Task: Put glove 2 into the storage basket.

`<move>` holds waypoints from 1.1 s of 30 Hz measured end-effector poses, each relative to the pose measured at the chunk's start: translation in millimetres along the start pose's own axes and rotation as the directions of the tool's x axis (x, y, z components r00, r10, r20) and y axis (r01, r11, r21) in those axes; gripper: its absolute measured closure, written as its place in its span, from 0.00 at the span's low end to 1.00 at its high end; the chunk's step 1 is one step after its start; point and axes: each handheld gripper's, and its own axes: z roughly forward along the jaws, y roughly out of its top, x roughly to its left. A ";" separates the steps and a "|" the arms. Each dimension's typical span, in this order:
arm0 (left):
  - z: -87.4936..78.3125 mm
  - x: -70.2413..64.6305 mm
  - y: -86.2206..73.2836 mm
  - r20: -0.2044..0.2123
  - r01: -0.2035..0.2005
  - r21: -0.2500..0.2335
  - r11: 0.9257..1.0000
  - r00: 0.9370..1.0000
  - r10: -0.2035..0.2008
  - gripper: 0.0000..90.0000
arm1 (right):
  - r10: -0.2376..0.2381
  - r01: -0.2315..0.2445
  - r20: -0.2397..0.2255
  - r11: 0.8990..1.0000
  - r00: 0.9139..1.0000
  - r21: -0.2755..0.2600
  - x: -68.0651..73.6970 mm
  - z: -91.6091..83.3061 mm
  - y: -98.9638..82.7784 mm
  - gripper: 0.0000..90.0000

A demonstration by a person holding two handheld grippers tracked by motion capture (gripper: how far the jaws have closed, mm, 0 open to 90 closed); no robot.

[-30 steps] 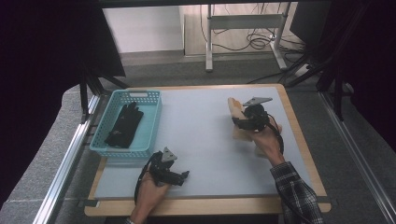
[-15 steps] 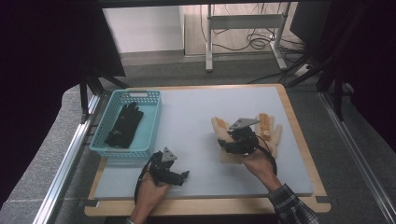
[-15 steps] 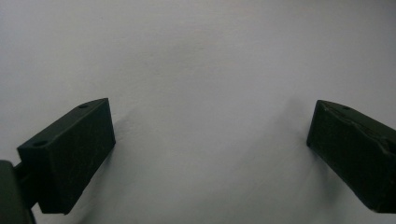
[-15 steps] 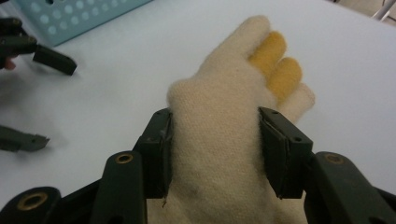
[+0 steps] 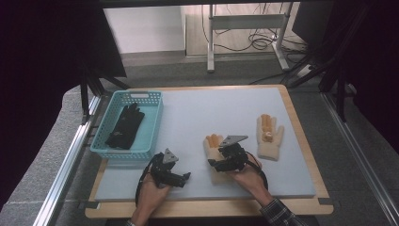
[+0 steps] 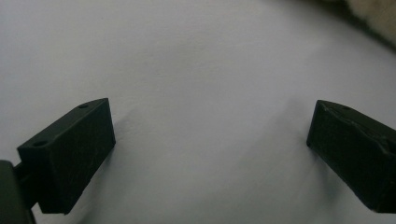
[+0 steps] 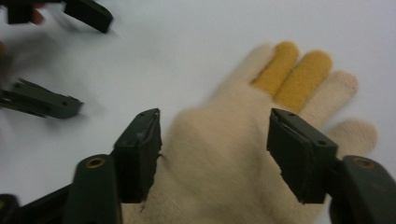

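Low in the middle of the high view, my right tongs (image 5: 217,165) sit over a cream glove (image 5: 214,147) that lies flat on the worktop (image 5: 188,117). Their jaws have just been opening and now stand spread to either side of its palm (image 7: 219,154), with no pad pressing the knit. To do this well, I judge I should lift straight off so nothing snags, leaving it near its twin glove (image 5: 269,136) at centre right. My left tongs (image 5: 181,178), lower left of centre, are spread over bare surface, holding nothing. At left, the blue basket (image 5: 153,125) holds one black glove (image 5: 124,126), lying flat across its floor.
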 end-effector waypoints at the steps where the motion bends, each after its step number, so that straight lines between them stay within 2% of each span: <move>1: 0.0 0.1 0.0 -0.001 -0.001 0.000 1.000 1.000 0.001 0.01 | 0.000 0.000 0.000 1.000 1.000 -0.010 -0.6 -2.9 1.4 0.34; 4: 0.0 0.1 0.0 0.000 -0.001 0.000 1.000 1.000 0.001 0.01 | 0.002 -0.001 0.027 0.999 1.000 -0.040 -7.6 -16.5 2.8 0.34; 6: 0.0 0.0 0.0 0.000 0.000 0.000 1.000 1.000 0.000 0.01 | 0.017 -0.015 0.042 0.999 0.999 -0.043 -14.3 -23.8 -0.4 0.38; 11: 0.1 0.0 0.0 0.001 0.001 0.000 1.000 1.000 -0.001 0.01 | 0.055 -0.053 0.087 0.998 0.995 -0.028 -31.4 -39.1 -22.1 0.66; 15: 0.1 0.0 0.0 0.001 0.001 0.000 1.000 1.000 -0.001 0.01 | 0.048 -0.048 0.079 0.999 0.996 0.007 -31.8 -38.7 -40.1 0.76; 19: 0.1 0.0 0.0 0.001 0.001 0.000 1.000 1.000 -0.001 0.01 | 0.028 -0.031 0.073 0.999 0.997 0.031 -24.8 -34.0 -51.4 0.78; 27: 0.1 -0.1 0.0 0.000 0.000 0.000 1.000 1.000 0.000 0.01 | -0.005 0.004 0.046 1.000 0.999 0.012 -8.8 -29.1 -55.5 0.77; 33: 0.1 0.0 0.0 0.000 0.001 0.000 1.000 1.000 -0.001 0.01 | 0.020 -0.019 0.059 1.000 0.998 -0.012 -18.8 -37.5 -52.1 0.69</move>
